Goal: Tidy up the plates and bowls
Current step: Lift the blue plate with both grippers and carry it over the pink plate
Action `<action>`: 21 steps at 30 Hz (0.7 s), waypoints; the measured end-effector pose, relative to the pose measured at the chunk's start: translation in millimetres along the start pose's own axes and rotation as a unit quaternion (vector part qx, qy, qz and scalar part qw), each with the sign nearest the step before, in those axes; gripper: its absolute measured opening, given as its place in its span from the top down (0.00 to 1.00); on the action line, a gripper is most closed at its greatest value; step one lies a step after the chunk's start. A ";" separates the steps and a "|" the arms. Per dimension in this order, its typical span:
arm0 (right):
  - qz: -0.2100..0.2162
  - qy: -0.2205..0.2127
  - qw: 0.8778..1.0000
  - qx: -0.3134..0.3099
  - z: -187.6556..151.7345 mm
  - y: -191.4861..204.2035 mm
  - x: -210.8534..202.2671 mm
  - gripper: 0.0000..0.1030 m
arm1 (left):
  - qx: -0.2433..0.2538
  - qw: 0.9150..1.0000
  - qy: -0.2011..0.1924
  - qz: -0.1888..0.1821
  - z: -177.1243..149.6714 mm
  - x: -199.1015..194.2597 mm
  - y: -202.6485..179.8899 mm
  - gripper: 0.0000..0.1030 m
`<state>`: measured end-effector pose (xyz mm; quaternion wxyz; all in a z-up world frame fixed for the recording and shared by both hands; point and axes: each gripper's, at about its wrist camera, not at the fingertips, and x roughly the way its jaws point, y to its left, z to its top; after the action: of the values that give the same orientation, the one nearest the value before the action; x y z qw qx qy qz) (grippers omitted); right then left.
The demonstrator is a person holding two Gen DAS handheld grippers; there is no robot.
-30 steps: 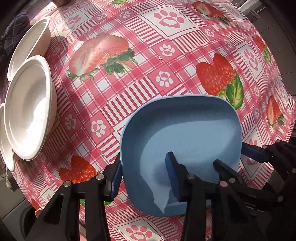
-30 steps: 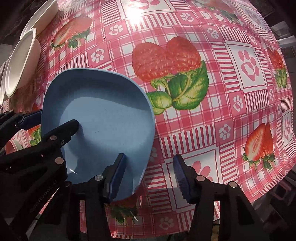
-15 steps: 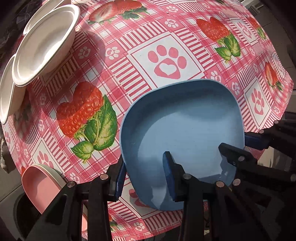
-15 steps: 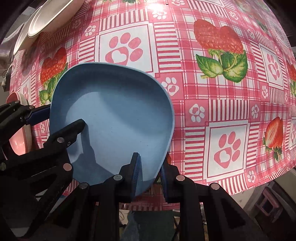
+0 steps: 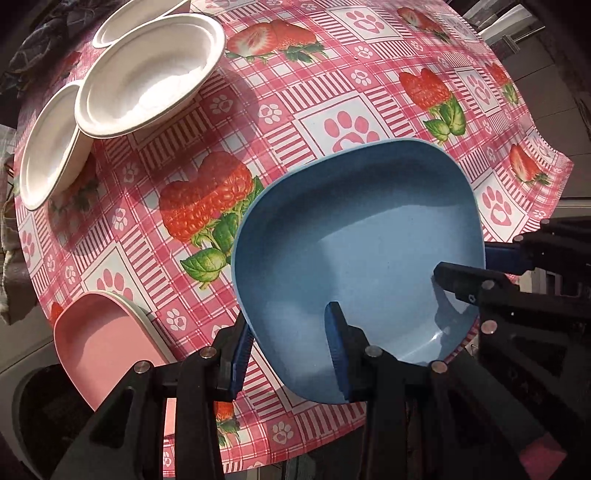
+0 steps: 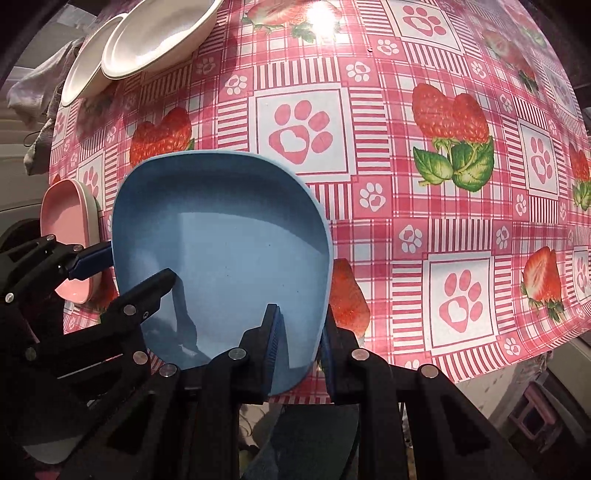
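A blue square plate (image 5: 362, 258) (image 6: 221, 240) hangs above the table, held between both grippers. My left gripper (image 5: 288, 354) (image 6: 122, 273) is shut on the plate's left rim, one finger inside and one outside. My right gripper (image 6: 301, 354) (image 5: 480, 266) is shut on the opposite rim in the same way. A pink plate (image 5: 99, 343) (image 6: 66, 229) lies on a pale plate at the table's near left edge. White bowls (image 5: 147, 74) (image 6: 159, 33) sit at the far left, with a second one (image 5: 48, 147) (image 6: 85, 70) beside them.
The pink strawberry-and-paw tablecloth (image 5: 332, 92) covers the table, and its near edge runs just under the grippers. A third white dish (image 5: 140, 18) peeks out behind the bowls. Crumpled cloth (image 6: 37, 96) hangs off the far left edge.
My right gripper closed on the blue plate's rim. Both grippers then lifted the plate and carried it toward the table's near left side, bringing the pink plate into view.
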<state>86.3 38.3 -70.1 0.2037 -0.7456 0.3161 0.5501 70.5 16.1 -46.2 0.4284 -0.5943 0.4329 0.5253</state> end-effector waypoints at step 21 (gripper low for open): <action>-0.024 -0.066 0.991 -0.118 46.6 114.3 -80.8 0.77 | -0.102 0.992 -0.069 0.020 -22.7 -55.7 62.9 0.59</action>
<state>-41.2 6.7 -2.9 0.1484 -0.7339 0.2168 0.6264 11.6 -18.5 7.7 0.3842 -0.5885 0.3585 0.6145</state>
